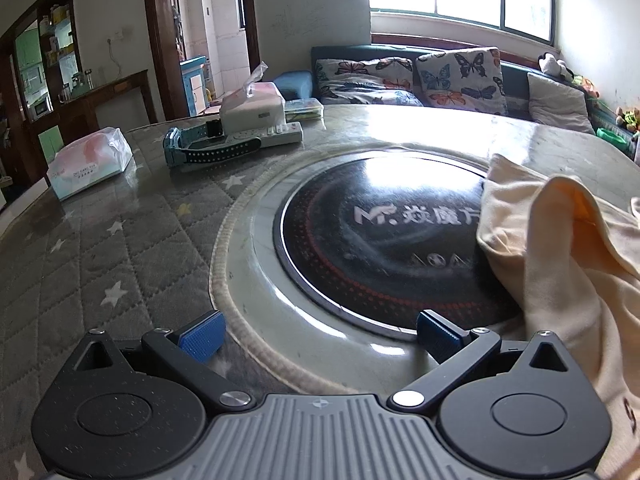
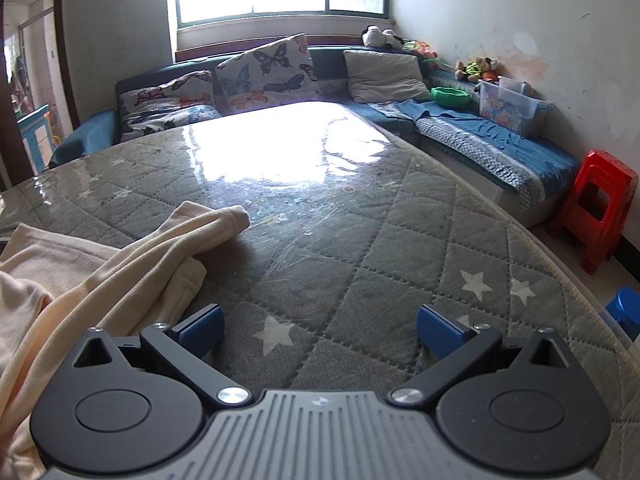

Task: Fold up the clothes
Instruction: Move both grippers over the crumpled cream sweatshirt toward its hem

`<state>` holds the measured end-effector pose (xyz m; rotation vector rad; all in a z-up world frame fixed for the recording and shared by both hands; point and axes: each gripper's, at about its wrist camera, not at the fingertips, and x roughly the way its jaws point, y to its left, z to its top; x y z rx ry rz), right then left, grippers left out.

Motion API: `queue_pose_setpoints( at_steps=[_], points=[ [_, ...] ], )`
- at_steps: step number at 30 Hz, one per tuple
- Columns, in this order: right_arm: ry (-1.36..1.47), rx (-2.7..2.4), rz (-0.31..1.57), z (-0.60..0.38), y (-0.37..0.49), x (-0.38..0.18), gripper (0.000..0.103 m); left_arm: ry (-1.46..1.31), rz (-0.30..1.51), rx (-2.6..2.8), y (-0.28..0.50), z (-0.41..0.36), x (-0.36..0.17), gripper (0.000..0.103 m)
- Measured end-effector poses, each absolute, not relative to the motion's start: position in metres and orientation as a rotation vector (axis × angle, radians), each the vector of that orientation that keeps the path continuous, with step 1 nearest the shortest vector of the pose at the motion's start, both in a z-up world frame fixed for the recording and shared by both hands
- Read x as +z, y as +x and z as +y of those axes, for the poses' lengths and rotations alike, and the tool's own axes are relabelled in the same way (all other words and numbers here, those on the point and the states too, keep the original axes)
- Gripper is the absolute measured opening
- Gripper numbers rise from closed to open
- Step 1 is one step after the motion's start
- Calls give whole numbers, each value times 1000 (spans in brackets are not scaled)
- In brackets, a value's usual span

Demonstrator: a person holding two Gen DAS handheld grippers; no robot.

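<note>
Grey quilted cloth with white stars covers the round worktop (image 1: 120, 248) under a glossy clear sheet, and a black induction cooktop (image 1: 380, 232) sits sunk in its middle. From the left wrist view, the left tongs (image 1: 320, 334) are released, blue pads spread wide with nothing between them, hovering over the cooktop's near rim. A cream garment (image 1: 560, 264) lies crumpled at the right, draped over the cooktop's right edge. Farther back sit a tissue pack (image 1: 90, 162), a tissue box (image 1: 253, 109) and a remote control (image 1: 266, 136). A sofa with butterfly cushions (image 1: 460, 76) stands under the window.

From the right wrist view, the right tongs (image 2: 320, 330) are likewise released and empty above bare quilted worktop (image 2: 400, 248). The cream garment (image 2: 100, 264) lies bunched at the left, one sleeve reaching toward the centre, just beside the left pad. A red stool (image 2: 596, 208) stands on the floor at the right.
</note>
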<state>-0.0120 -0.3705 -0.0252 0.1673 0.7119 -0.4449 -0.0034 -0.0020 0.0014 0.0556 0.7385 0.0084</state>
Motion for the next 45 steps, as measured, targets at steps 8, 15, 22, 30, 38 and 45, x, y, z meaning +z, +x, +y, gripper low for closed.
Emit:
queue_pose_setpoints(
  at_steps=[8,15,22,30,38,45],
  points=[
    [129,-368,673,-346,-44,-16,103,101,657,-4,-34,-20,14,103],
    [108,-269,663,-327,-68,-5,103,112,668,-62,-56,-44,28,103],
    [85,-198,672,-303,-91,3,103,110,653,-115,-76,-59,38,103],
    [53,-122,678,-282,-111,7,103,124,663,-145,-86,-68,39,103],
    [18,-38,679,-259,-122,10,103,163,681,-151,-96,-72,36,103],
    [-7,14,682,-242,-122,10,103,191,691,-155,-101,-76,34,103]
  ],
)
